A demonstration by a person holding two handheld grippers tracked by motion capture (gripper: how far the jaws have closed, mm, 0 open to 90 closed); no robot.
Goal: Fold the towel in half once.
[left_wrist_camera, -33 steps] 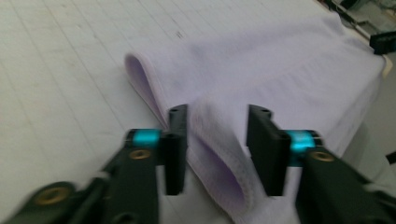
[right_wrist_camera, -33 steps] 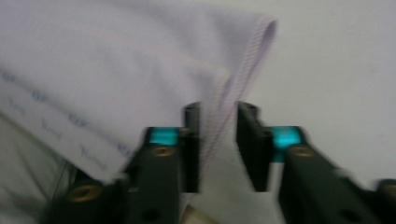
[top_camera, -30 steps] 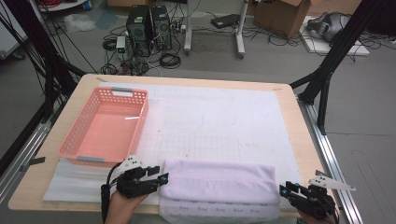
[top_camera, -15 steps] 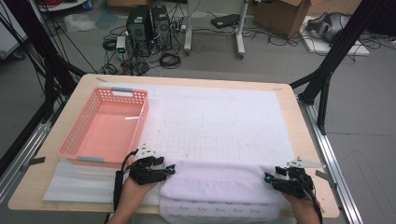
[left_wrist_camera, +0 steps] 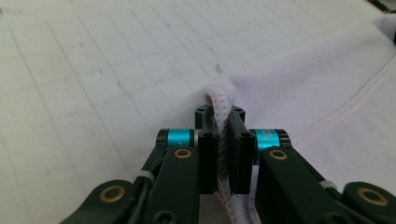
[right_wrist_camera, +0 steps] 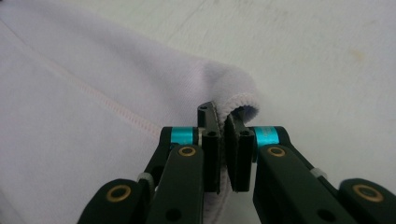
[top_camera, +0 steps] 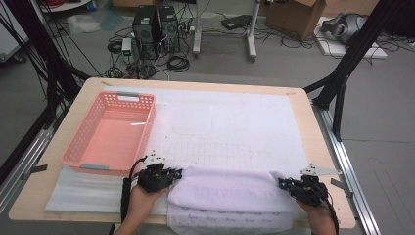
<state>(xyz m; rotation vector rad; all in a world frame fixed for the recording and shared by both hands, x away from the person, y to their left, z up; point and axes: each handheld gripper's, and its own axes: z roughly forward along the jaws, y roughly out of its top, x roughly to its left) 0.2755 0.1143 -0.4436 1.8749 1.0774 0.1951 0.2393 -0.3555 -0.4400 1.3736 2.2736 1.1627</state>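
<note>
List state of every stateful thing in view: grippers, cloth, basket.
left gripper: shut on the cloth's left corner edge, jaws just closed.
right gripper: shut on the cloth's right corner edge, jaws just closed.
cloth: pale lilac, folded, lying at the table's near edge, both far corners pinched.
basket: pink, upright, empty, apart from the cloth.

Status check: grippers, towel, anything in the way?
Left gripper and right gripper just closed, each pinching a far corner of the towel. Towel flat at near edge. Basket off to left, path clear.
</note>
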